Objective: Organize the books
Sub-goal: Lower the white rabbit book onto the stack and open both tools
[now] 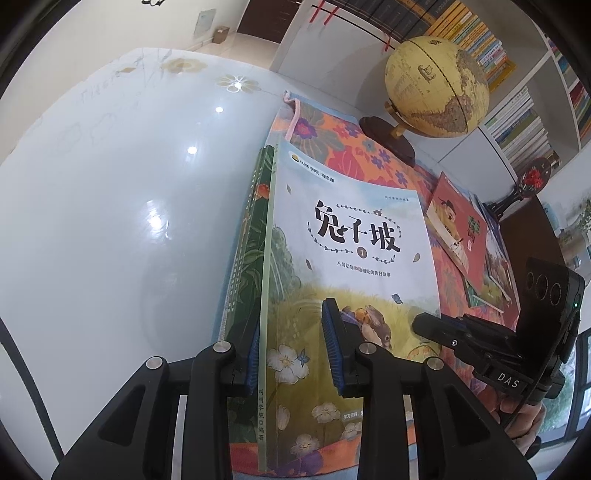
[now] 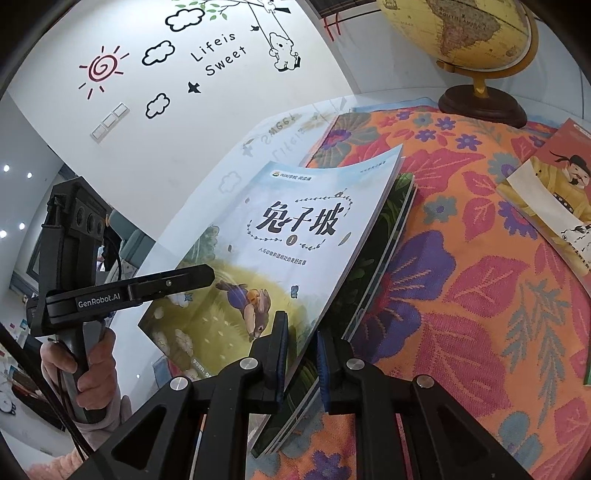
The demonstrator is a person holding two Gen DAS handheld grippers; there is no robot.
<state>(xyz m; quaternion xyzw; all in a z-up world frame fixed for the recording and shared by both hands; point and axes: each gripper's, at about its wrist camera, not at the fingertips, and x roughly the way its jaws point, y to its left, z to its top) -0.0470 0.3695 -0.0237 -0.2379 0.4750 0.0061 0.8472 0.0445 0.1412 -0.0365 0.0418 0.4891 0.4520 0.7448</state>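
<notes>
A stack of books [image 1: 351,236] lies along the left edge of a floral cloth [image 1: 351,147]. On top is a pale blue book with a rabbit on its cover [image 2: 295,229], over green ones. My left gripper [image 1: 291,321] is shut on the stack at its spine side, one pad against the spine and one on the cover. My right gripper [image 2: 301,325] is shut on the stack's opposite edge. The top cover curls up at its far corner. Each view shows the other gripper from the side: the right gripper [image 1: 419,325] and the left gripper [image 2: 207,275], which a hand [image 2: 92,369] holds.
A red book with a yellow-robed figure [image 1: 458,229] [image 2: 554,199] lies on other books to the right on the cloth. A globe [image 1: 436,85] [image 2: 472,33] stands behind. Filled bookshelves [image 1: 517,122] rise at the back right. The glossy glass table [image 1: 110,203] stretches left.
</notes>
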